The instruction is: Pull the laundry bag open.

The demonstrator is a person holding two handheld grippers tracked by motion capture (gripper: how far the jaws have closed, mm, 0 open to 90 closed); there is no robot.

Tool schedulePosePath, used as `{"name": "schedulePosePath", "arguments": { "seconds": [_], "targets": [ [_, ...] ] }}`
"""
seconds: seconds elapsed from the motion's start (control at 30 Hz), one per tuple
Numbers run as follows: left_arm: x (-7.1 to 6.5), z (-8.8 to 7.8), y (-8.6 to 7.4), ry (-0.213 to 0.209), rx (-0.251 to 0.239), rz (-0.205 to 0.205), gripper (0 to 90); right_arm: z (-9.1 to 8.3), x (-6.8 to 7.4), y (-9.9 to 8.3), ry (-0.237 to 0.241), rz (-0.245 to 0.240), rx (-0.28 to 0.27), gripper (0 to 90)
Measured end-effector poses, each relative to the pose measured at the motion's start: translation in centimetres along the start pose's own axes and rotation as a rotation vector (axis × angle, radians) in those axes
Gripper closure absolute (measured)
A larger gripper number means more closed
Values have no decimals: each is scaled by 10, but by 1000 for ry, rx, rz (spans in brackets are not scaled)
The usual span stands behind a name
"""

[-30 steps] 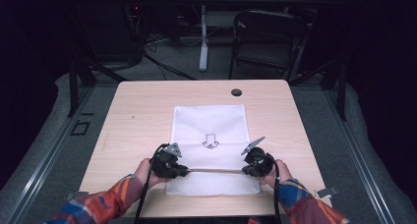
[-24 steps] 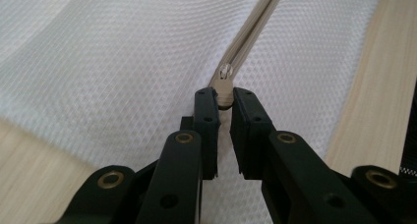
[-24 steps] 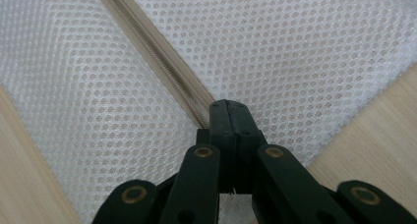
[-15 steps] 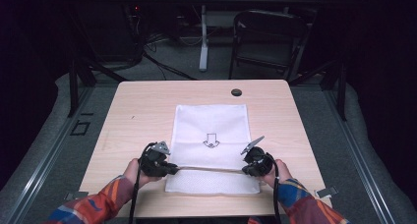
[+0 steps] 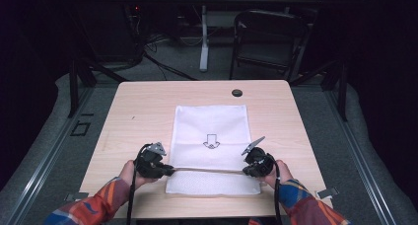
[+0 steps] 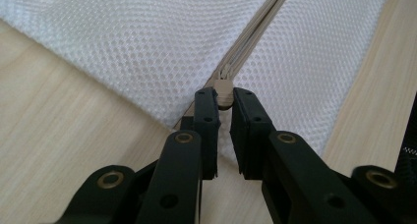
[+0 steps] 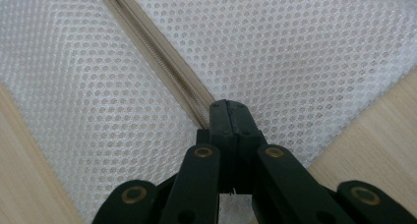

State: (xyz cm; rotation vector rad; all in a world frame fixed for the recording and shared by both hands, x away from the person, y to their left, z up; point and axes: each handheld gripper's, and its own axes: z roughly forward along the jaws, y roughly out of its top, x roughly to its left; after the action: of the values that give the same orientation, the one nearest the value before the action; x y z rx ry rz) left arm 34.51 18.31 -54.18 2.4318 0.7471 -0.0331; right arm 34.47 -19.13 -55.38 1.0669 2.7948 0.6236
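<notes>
Tabletop [image 5: 148,106]: mesh bag [image 5: 209,126] flat at centre. Zipper [image 5: 207,170] crosswise near the bag's front edge, long axis from hand to hand. Left gripper [image 5: 165,169] at the bag's left edge, fingers [image 6: 206,121] clamped on the zipper pull [image 6: 224,92]. Right gripper [image 5: 245,171] fingers [image 7: 230,121] pinched together on the zipper's right end. Both forearms low, grippers pointing inward.

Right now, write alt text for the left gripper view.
Two black jaws of the left gripper pinch the beige zipper pull of a white mesh bag. The zipper runs away toward the upper right, and the bag lies on a light wooden table.
</notes>
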Motion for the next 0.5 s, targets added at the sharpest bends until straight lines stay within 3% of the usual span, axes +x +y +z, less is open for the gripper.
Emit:
{"name": "schedulePosePath", "arguments": {
  "seconds": [0.5],
  "targets": [
    [7, -9, -11, 23, 7, -48, 815, 0, 0, 0, 0, 2, -2, 900]
  ]
}}
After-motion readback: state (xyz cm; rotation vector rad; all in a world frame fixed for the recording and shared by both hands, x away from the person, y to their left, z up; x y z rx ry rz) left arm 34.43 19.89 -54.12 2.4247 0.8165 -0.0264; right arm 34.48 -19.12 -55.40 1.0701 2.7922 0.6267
